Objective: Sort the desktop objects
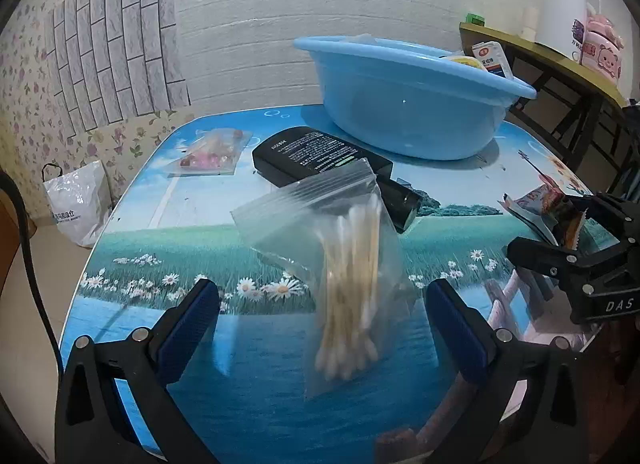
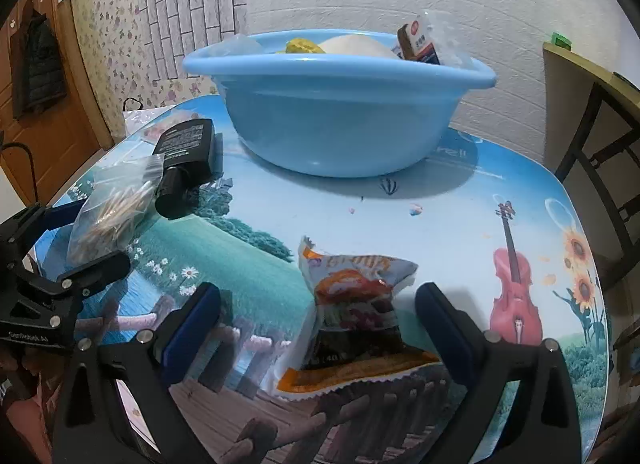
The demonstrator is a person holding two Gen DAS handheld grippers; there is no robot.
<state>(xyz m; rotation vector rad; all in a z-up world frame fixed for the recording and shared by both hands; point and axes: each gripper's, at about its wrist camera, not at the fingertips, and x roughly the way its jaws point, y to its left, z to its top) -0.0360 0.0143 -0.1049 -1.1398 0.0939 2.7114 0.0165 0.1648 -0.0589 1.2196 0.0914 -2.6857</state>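
Left gripper (image 1: 322, 324) fingers spread wide around a cotton swab bag (image 1: 344, 264), gripping nothing, right gripper (image 2: 318, 328) fingers spread wide beside a snack packet (image 2: 356, 316) on the tabletop (image 2: 440, 224), blue basin (image 2: 340, 120) behind

Right gripper (image 2: 318, 314) is sitting wide open with the orange snack packet (image 2: 352, 316) lying between its blue pads, neither touching it. Blue basin (image 2: 340, 120) is standing farther back on the table (image 2: 460, 224), holding a small box and what's probably a yellow sponge, hard to tell.
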